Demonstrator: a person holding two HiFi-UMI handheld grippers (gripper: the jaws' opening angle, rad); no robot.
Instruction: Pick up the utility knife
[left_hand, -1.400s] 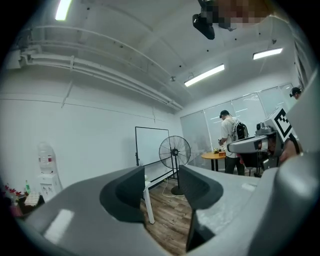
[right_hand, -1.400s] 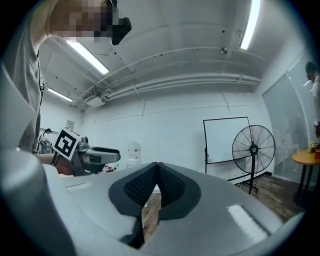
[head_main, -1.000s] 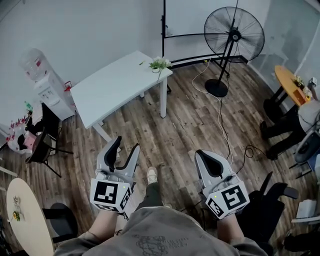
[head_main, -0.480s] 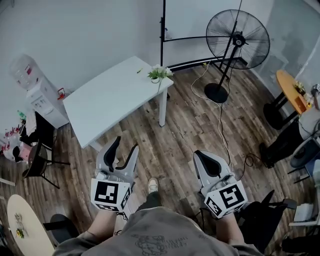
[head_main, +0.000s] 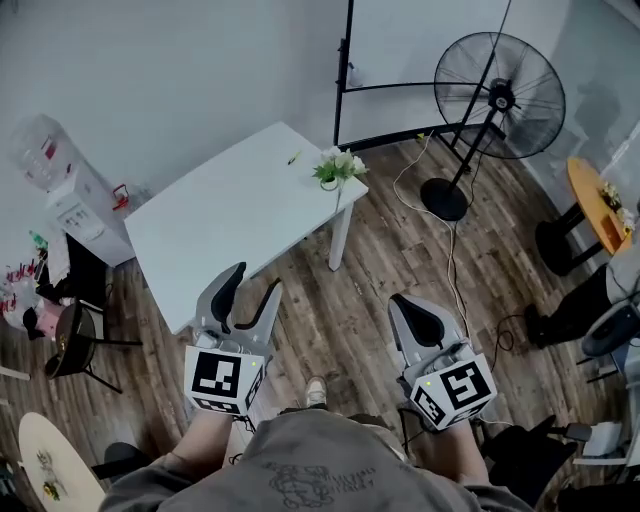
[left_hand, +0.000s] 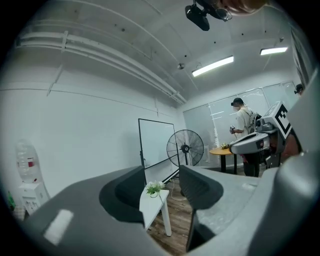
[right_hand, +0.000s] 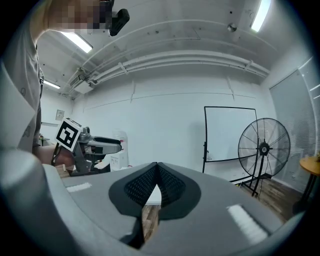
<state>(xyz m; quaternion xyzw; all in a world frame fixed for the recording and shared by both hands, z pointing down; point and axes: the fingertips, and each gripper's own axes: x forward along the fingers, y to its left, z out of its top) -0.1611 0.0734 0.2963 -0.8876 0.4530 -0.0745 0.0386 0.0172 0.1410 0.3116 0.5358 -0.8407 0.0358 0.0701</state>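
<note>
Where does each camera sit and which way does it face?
Head view: on the person's head, facing steeply down at the white rectangular table; both forearms, the open left gripper and shut right gripper show.
Left gripper view: on the left gripper, facing across the room between its parted jaws toward the table and black pedestal fan.
Right gripper view: on the right gripper, facing over its closed jaws toward the fan; the left gripper shows.
Shared: all see the fan.

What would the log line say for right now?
left claw: open, empty | right claw: shut, empty | table: ahead | knife: not made out
</note>
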